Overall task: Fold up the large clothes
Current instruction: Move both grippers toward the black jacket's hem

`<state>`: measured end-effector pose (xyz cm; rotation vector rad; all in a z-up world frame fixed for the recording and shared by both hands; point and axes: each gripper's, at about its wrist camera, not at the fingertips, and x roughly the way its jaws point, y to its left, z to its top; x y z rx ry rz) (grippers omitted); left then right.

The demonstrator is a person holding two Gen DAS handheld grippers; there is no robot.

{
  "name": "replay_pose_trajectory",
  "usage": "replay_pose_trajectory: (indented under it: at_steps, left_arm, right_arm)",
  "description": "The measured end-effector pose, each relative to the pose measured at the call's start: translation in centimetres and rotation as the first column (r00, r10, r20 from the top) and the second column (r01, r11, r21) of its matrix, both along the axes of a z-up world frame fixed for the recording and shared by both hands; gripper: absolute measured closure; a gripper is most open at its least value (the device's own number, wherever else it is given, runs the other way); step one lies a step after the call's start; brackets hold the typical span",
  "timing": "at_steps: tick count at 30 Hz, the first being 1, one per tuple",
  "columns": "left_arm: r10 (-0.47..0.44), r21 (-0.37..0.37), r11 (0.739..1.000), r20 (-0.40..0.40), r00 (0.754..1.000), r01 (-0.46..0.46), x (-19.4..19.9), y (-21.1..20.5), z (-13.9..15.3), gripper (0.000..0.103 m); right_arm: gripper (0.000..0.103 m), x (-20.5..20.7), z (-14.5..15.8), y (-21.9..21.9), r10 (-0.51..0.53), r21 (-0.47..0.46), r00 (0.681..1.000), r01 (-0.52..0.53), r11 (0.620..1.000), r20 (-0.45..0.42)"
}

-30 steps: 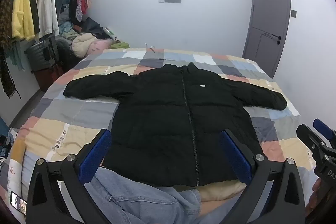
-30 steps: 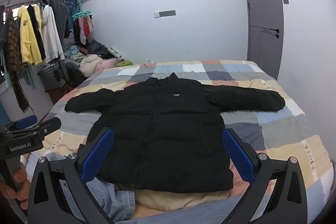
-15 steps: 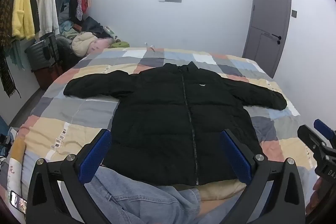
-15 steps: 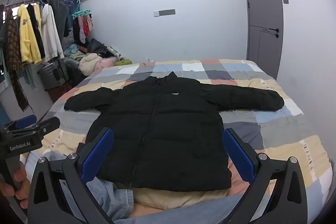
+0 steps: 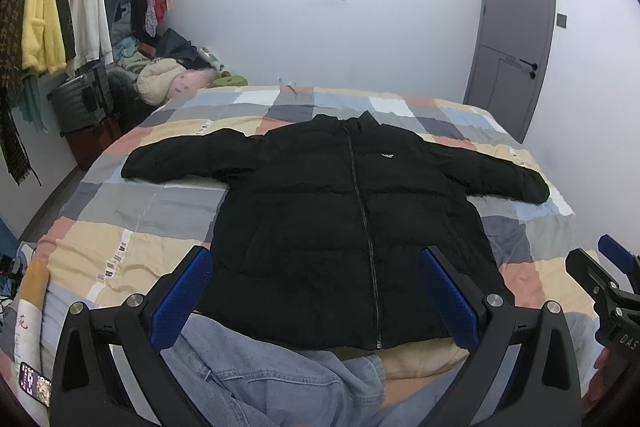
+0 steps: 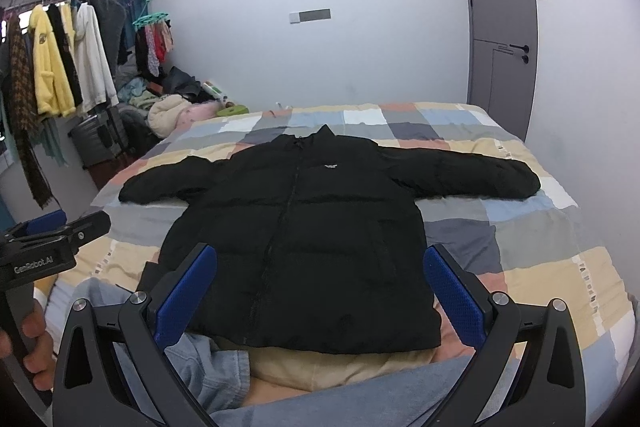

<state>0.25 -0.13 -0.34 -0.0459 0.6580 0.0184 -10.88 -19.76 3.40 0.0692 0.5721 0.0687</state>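
A black jacket (image 5: 352,219) lies flat, front up and zipped, across the middle of a bed (image 5: 120,223) covered by a patchwork quilt, both sleeves spread sideways and the collar toward the far wall. The left gripper (image 5: 316,291) hangs above the near hem with its blue-padded fingers spread wide, holding nothing; the right gripper (image 6: 320,287) is likewise wide open and empty over the hem. Blue jeans (image 5: 272,383) lie at the near edge, partly under the hem. Hanging clothes (image 5: 60,15) line the left wall; a grey door (image 5: 512,35) stands at right.
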Motion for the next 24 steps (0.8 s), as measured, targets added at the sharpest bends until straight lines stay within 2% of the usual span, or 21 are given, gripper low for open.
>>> replay_pose_trajectory:
  at_steps: [9, 14, 24]
  left_arm:
    - [0.001, 0.003, 1.000, -0.008, 1.000, -0.001, 0.09, -0.07, -0.60, 0.000]
    - [-0.009, -0.044, 0.999, -0.019, 1.000, 0.008, 0.16, 0.27, -0.58, 0.000]
    - [0.008, -0.051, 0.999, -0.021, 1.000, -0.009, 0.10, 0.65, -0.75, 0.000]
  right_arm:
    - [0.000, -0.13, 0.16, 0.39, 0.004, -0.001, 1.000, -0.004, 1.000, 0.006]
    - [0.000, -0.18, 0.17, 0.46, 0.001, -0.001, 1.000, -0.001, 1.000, 0.008]
    - [0.000, 0.15, 0.11, 0.12, -0.002, 0.000, 1.000, 0.002, 1.000, -0.002]
